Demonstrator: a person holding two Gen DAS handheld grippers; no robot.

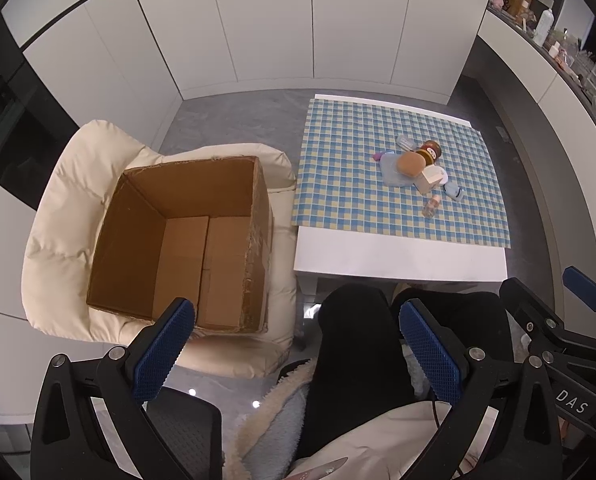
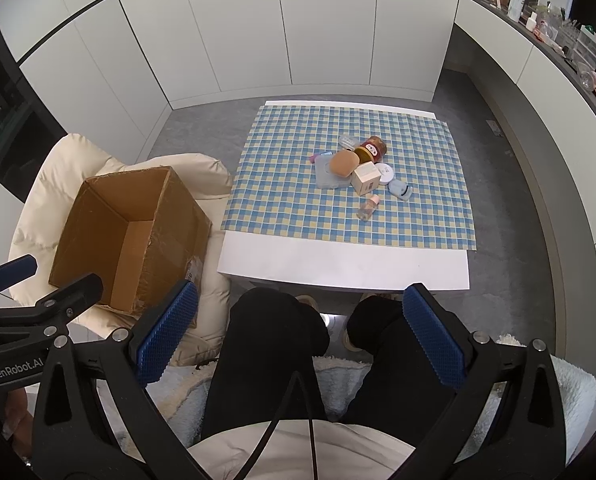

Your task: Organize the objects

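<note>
Both grippers hang over the person's lap, tipped steeply downward, with nothing taken up yet. The left gripper (image 1: 296, 344) has its jaws spread as wide as they go and nothing between them but the dark trousers below; the right gripper (image 2: 298, 338) stands the same way, fully apart and empty.

The things to be sorted lie in one tight pile (image 2: 357, 168) on the checked cloth (image 2: 290, 208) of the white table (image 2: 337, 268), in the upper middle of the right wrist view and right of centre in the left wrist view. The pile holds a brown jar (image 2: 373, 148) on its side, a tan round puff (image 2: 342, 163), a small cream box (image 2: 365, 178), a white round compact (image 2: 385, 172) and a small pink-capped bottle (image 2: 369, 207) lying nearest the person, its long axis running roughly toward the near edge of the table.

The open cardboard box (image 1: 186, 236) sits empty on a cream padded chair (image 1: 58, 216), left of the table and just ahead of the left gripper's left finger.

So the pile lies straight ahead of and above the right jaws, well apart from them, while the box is nearer the left. I judge that the right hand has the shorter reach to the pile, and the left to the box.
</note>
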